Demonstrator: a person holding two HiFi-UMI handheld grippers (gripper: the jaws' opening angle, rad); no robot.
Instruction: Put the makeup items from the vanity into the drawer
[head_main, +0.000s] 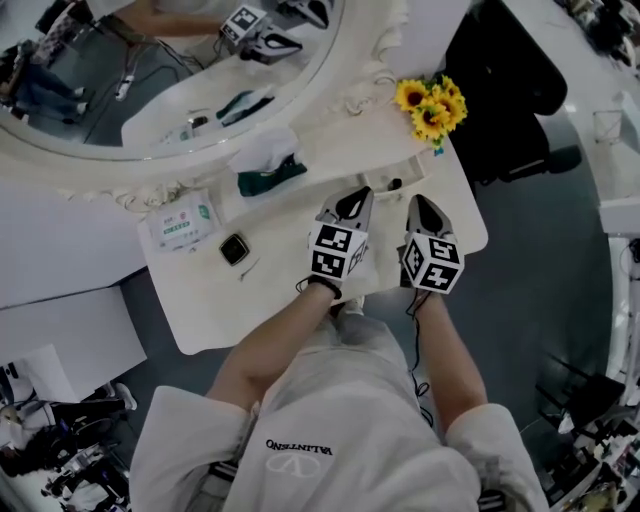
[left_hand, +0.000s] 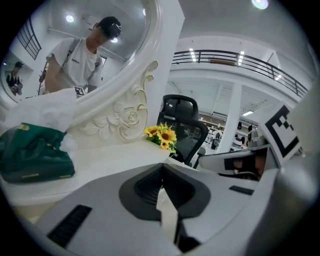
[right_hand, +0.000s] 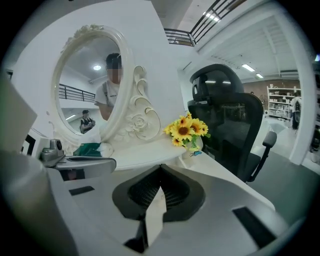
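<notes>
On the white vanity (head_main: 205, 310) a small black square compact (head_main: 233, 248) lies left of centre, with a thin dark stick (head_main: 250, 268) just in front of it. A small dark item (head_main: 394, 184) lies farther back, beyond the gripper tips. My left gripper (head_main: 352, 200) hovers over the middle of the tabletop, right of the compact, its jaws together and empty (left_hand: 162, 175). Beside it, my right gripper (head_main: 424, 205) is also shut on nothing (right_hand: 161, 172). Both point toward the mirror. No drawer shows in any view.
A green tissue box (head_main: 268, 175) and a wipes pack (head_main: 180, 222) sit by the oval mirror (head_main: 150, 80). Sunflowers (head_main: 430, 105) stand at the table's far right corner, and a black office chair (head_main: 500, 60) is just past them.
</notes>
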